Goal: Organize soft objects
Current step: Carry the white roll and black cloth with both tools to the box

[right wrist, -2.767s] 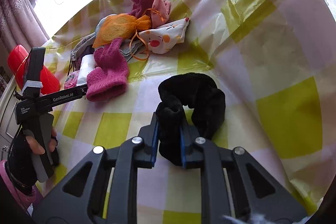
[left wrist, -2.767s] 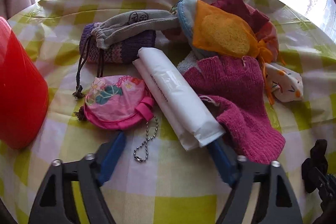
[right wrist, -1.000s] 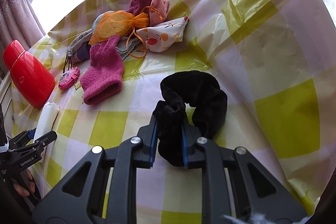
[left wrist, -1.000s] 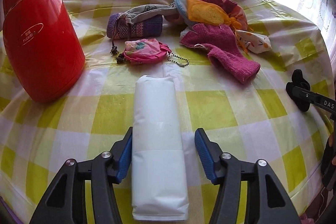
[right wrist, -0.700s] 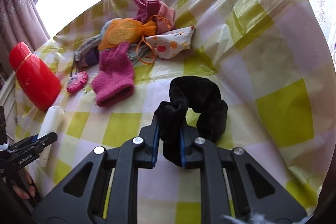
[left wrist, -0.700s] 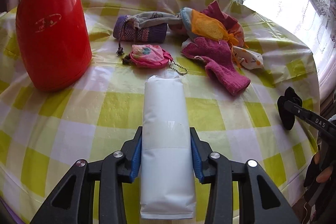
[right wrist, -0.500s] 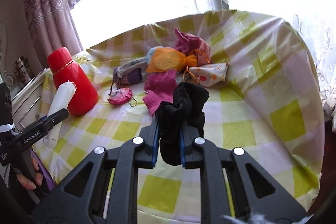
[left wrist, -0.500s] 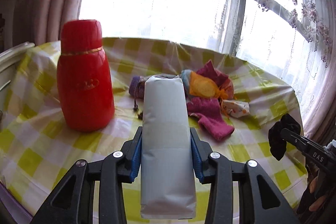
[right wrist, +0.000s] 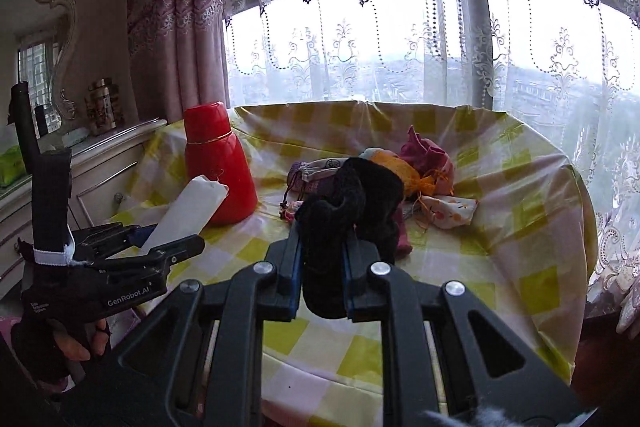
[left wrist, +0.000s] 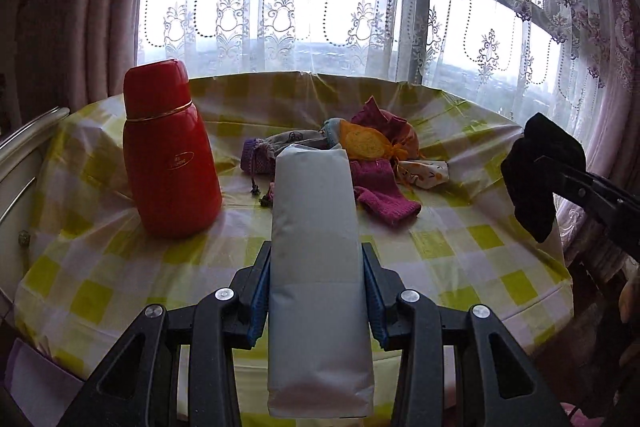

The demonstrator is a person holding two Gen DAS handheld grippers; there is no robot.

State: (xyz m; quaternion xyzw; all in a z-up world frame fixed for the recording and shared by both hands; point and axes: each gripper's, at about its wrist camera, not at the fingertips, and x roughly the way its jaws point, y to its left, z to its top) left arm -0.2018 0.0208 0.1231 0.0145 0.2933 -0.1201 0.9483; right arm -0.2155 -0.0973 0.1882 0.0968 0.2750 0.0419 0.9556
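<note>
A white packet (left wrist: 316, 267) is clamped between the blue pads of the left claw (left wrist: 316, 291), jaws closed on its sides, and is held in the air above the near edge of the tabletop (left wrist: 460, 247). In the right wrist view the same packet (right wrist: 188, 215) is seen tilted up from the left claw (right wrist: 160, 247), in front of a red flask (right wrist: 218, 171). A black scrunchie (right wrist: 340, 223) is pinched in the right claw (right wrist: 322, 275), whose jaws are nearly closed on it; it too is held clear of the tabletop. In the left wrist view the scrunchie (left wrist: 538, 171) is seen at the right, above the tabletop's edge. The flask (left wrist: 168, 151) stands upright at the left. Farther back lies a heap: a magenta glove (left wrist: 384, 195), an orange pouch (left wrist: 366, 143), a grey drawstring bag (left wrist: 288, 141) and a white patterned pouch (left wrist: 426, 173).
</note>
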